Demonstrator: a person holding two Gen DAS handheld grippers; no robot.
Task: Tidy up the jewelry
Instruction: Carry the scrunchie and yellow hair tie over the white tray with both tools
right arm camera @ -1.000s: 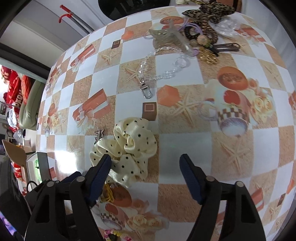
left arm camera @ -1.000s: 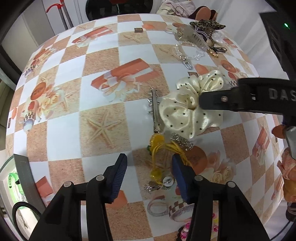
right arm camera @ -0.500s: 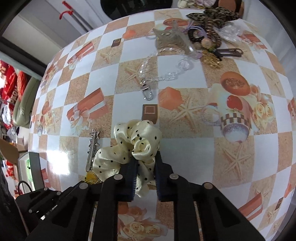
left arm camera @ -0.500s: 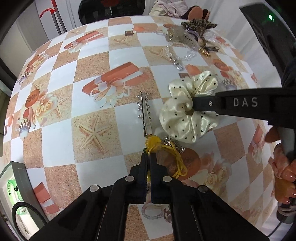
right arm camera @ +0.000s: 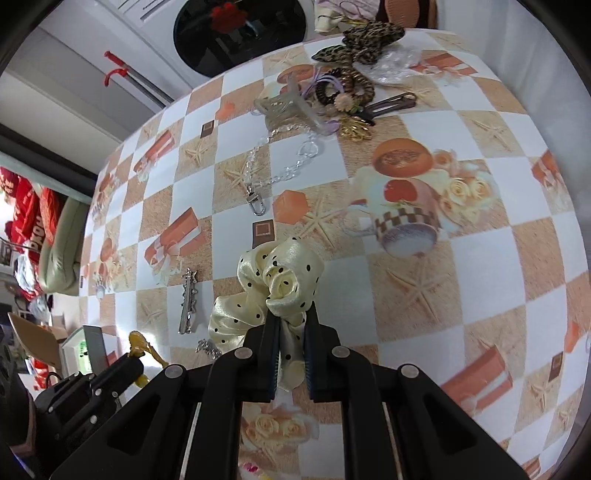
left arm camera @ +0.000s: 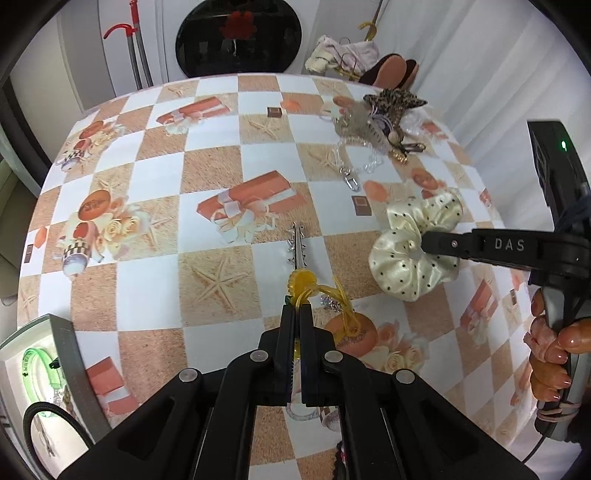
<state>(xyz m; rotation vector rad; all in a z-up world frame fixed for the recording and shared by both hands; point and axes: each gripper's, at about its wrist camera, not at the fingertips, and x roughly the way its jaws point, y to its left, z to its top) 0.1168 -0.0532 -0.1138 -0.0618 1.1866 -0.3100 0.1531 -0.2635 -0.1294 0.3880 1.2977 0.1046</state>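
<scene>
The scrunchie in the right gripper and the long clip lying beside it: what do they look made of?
The scrunchie looks like cream satin fabric with black dots: soft gathered folds with a glossy sheen. The clip looks like polished silver-toned metal with a bright, hard glint and toothed edges, though coated plastic cannot be ruled out.

This looks like a home, likely a laundry or utility corner. A white front-loading washing machine with a round dark glass door (left arm camera: 238, 35) stands behind the worktop (left arm camera: 147, 258), which wears a glossy checked oilcloth printed with starfish, gift boxes and teacups. A red-handled grey mop pole (left arm camera: 135, 55) leans beside the machine, and crumpled pale laundry with brown slippers (left arm camera: 369, 61) lies at the far edge.
</scene>
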